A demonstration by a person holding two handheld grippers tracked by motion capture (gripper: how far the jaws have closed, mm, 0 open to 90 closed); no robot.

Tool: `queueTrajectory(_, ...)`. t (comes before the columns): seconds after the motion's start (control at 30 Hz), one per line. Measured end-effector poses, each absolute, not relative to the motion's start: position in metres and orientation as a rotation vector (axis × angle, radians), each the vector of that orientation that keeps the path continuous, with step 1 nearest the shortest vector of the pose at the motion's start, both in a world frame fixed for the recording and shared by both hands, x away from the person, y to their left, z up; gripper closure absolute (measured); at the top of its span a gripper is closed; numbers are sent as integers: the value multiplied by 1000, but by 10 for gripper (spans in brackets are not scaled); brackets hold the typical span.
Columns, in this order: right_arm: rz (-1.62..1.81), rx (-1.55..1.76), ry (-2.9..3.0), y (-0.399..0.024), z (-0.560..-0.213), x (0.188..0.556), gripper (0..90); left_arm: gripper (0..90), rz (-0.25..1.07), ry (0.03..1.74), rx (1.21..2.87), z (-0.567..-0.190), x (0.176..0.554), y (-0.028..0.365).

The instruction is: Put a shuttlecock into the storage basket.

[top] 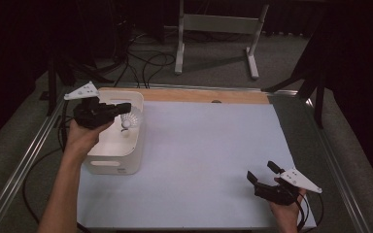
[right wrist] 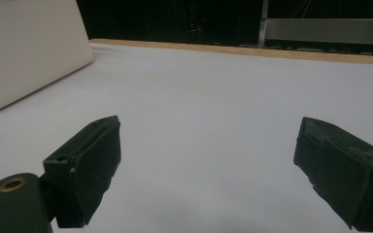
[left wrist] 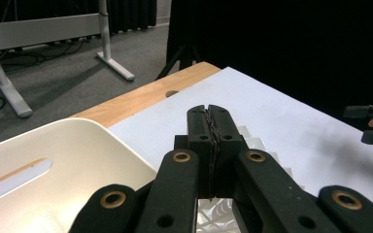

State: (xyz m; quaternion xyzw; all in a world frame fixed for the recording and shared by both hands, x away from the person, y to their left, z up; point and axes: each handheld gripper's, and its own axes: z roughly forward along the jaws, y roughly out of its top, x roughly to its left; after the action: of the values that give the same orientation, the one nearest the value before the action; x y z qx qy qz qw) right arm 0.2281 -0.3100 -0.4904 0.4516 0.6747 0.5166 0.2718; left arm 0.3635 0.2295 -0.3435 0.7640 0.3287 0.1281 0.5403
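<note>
While the left gripper (top: pixel 122 108) is hanging over the white bin (top: pixel 108 167), its jaws are pinching the rim of a clear ribbed plastic cup (top: pixel 131 118), nearly pressed together since the wall is so thin. The cup is sitting tilted above the bin's open top at its right edge, likely being lifted out or dropped in; I can't tell which. Gripping by the rim makes sense: the body is too wide and flimsy to squeeze. The right gripper (top: pixel 263 175) is resting on the white surface (top: pixel 209 160) near the front right corner, jaws gaping wide with nothing between them, well apart from the bin, probably parked out of the way.
</note>
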Motion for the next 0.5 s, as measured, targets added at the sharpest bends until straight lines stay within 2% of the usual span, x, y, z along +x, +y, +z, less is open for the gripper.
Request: queueTrajectory(0.5,1391,1217,1819,-310,-491,228,99,900,309,802,1813,-345,365,235)
